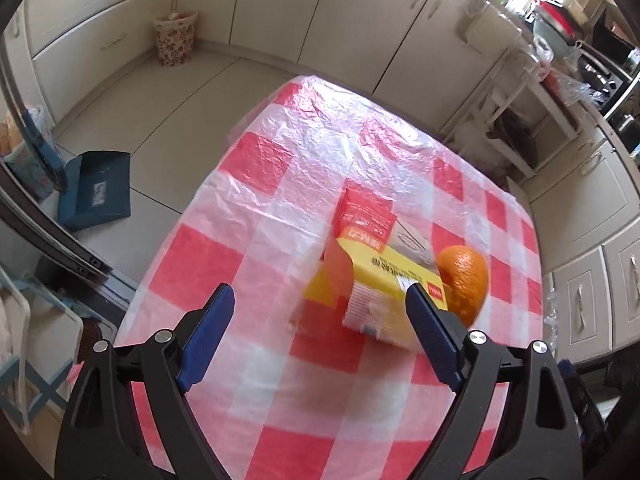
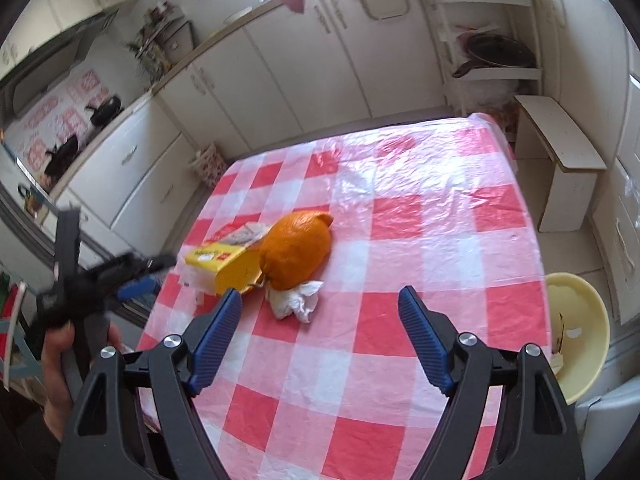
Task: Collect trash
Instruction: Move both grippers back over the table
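On the red-and-white checked tablecloth (image 2: 400,208) the trash lies in one tight cluster: a yellow carton (image 2: 224,260) with a red end, an orange peel (image 2: 298,254) touching its right side, and a crumpled white tissue (image 2: 296,300) just in front of the peel. A grey folded paper (image 1: 412,240) rests on the carton's far part.

The left gripper (image 1: 320,308) has its blue-padded jaws spread wide and holds nothing; the carton's near end sits between and beyond the fingertips, blurred, so I cannot say whether the right pad touches it. The right gripper (image 2: 320,308) is also wide open and empty, hovering over bare cloth, with the tissue just beyond its left finger.

The table stands in a kitchen with cream cabinets (image 2: 280,64) and a pale tiled floor (image 1: 168,92).

Only the left wrist view shows a blue dustpan (image 1: 94,194) on the floor to the left and a flowered bin (image 1: 176,36) by the far cabinets. Only the right wrist view shows the tissue, a pale yellow bowl (image 2: 584,320) off the table's right edge, a white stool (image 2: 560,156) at the far right, and the person's hand (image 2: 60,360) with the other gripper at the table's left side.
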Available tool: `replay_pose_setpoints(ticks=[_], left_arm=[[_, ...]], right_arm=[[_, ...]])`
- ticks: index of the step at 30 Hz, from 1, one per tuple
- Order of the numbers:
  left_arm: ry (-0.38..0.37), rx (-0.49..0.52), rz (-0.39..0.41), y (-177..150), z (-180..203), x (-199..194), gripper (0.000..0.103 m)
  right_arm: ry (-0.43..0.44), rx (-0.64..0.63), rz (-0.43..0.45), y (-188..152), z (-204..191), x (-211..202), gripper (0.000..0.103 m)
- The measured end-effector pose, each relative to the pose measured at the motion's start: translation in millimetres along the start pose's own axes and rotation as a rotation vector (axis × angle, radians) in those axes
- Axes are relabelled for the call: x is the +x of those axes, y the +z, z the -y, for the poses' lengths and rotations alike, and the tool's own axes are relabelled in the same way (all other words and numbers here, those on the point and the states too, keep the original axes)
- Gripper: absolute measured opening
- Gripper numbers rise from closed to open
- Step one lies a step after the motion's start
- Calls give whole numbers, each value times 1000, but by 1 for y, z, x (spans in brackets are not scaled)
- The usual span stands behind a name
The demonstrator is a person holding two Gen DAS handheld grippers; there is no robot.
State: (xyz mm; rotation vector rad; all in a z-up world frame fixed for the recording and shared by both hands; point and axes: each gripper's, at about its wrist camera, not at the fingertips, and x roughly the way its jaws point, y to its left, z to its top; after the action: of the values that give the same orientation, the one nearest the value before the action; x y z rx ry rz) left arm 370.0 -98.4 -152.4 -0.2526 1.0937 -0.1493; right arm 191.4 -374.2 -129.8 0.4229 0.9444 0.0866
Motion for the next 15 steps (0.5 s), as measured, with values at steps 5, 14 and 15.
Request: replay_pose_setpoints(ticks=[5,14,15], left_arm=[[1,-7,-53,18,5,31,84],[-158,-42,-166,29,10,61,26],[-173,-47,-173,30,10,63,13]], right_arm=[[-42,-169,-63,-11,-31,24,77],[-41,-479,-83,-35,-91,56,77],[-36,-492,-86,-36,-95,60,77]])
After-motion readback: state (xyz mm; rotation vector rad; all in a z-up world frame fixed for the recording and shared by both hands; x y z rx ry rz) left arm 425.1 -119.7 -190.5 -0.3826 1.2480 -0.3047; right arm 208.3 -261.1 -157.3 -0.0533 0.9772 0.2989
